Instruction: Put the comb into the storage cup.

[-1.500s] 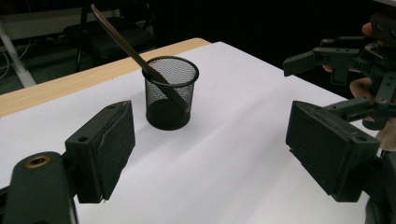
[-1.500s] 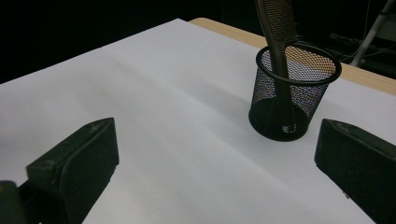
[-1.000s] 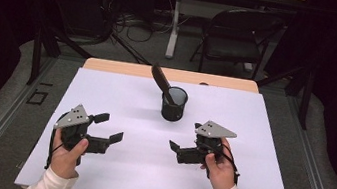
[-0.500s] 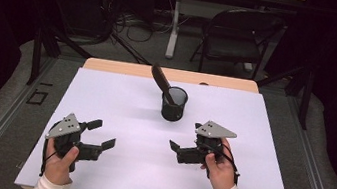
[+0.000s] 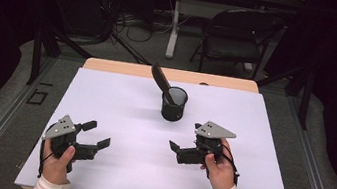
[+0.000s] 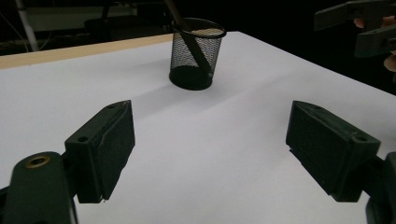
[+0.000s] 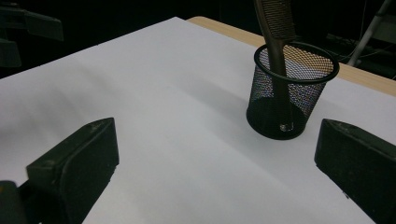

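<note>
I'm holding my left hand-held gripper (image 5: 99, 133) low over the near left of the white table (image 5: 120, 102), jaws spread wide with nothing between them. My right hand-held gripper (image 5: 184, 138) is hovering near the middle right, its jaws gaping too and gripping nothing. Both are pointing inward toward the black mesh cup (image 5: 174, 104), which is standing upright farther back at the table's centre, well apart from either one. A brown comb (image 5: 162, 81) is leaning in the cup, sticking out up-left.
</note>
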